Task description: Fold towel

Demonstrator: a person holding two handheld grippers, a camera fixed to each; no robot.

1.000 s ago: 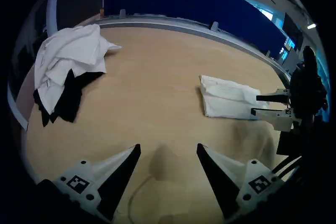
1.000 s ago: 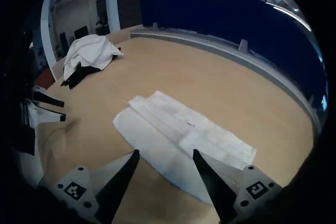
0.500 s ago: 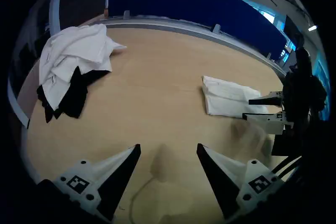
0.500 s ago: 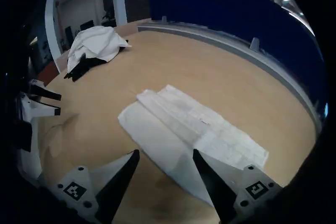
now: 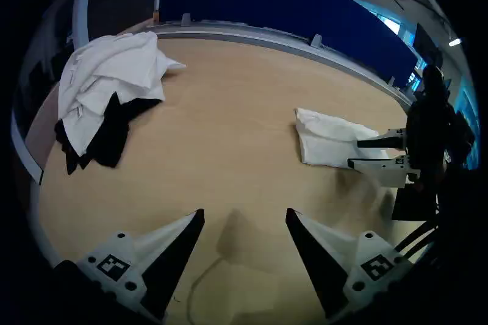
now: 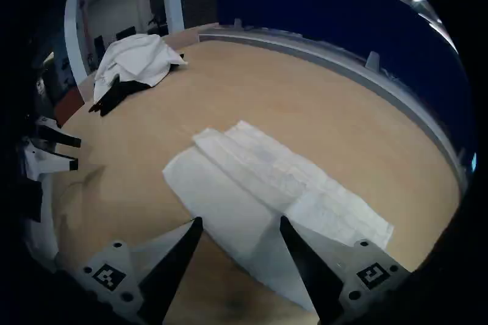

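The right gripper [image 6: 239,220] is spread wide and grips nothing. The near edge of the folded white towel [image 6: 268,185] lies between and under its fingertips, though whether they touch it is unclear. The towel lies flat on the wooden table [image 6: 341,111]. The left gripper [image 5: 244,212] is also wide apart and empty over bare wood, with the towel well off to its right. A heap of white and black clothes [image 5: 104,87] sits at the far left, near a blue partition [image 5: 274,2].
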